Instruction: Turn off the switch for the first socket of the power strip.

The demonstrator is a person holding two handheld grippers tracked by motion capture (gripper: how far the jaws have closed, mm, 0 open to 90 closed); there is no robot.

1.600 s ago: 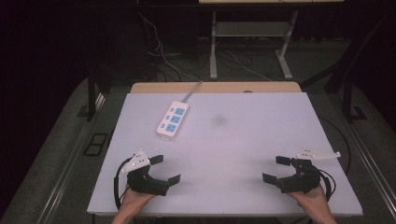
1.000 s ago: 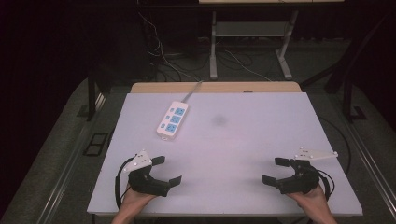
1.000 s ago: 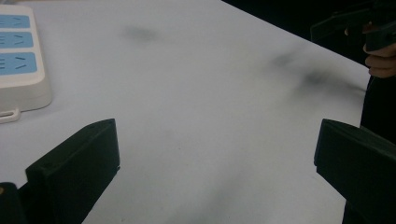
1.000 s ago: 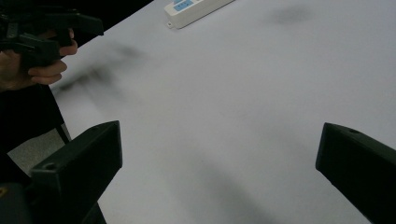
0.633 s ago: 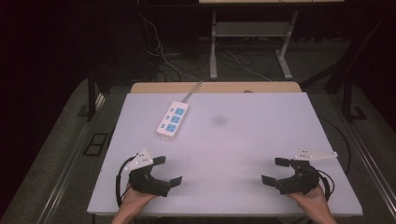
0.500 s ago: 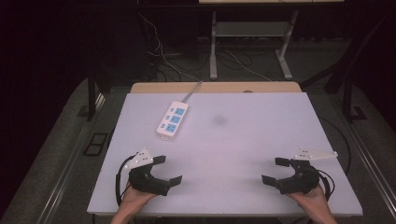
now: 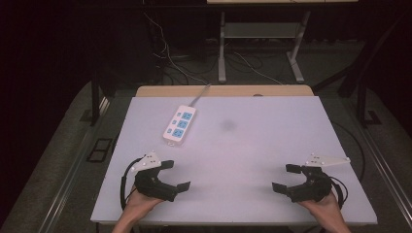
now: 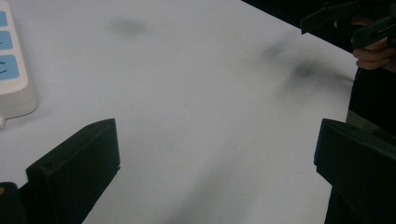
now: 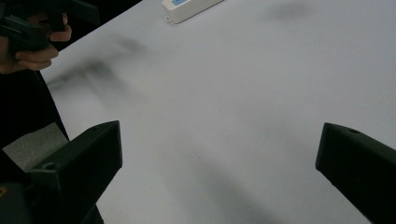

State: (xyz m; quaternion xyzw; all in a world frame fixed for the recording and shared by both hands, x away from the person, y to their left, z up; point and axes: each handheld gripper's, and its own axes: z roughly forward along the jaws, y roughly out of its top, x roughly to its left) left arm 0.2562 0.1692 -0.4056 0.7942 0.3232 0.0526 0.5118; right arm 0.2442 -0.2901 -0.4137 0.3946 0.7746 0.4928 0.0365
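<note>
A white power strip (image 7: 180, 124) with blue sockets lies on the white table (image 7: 252, 145), at the back left, its cable running off the far edge. My left gripper (image 7: 176, 175) rests near the front left edge, open with nothing between its jaws. My right gripper (image 7: 285, 178) rests near the front right, also open and empty. The left gripper view shows the wide gap of my left gripper (image 8: 217, 154) over bare table, with the power strip (image 8: 11, 79) at the left edge. Bare table also lies under my right gripper (image 9: 219, 149), and the power strip (image 9: 189, 9) is at the top.
Cables and metal table legs (image 7: 222, 48) stand on the dark floor beyond the table. A faint dark smudge (image 7: 227, 125) marks the tabletop near the middle back. The right hand and its gripper (image 8: 364, 32) show far off in the left gripper view.
</note>
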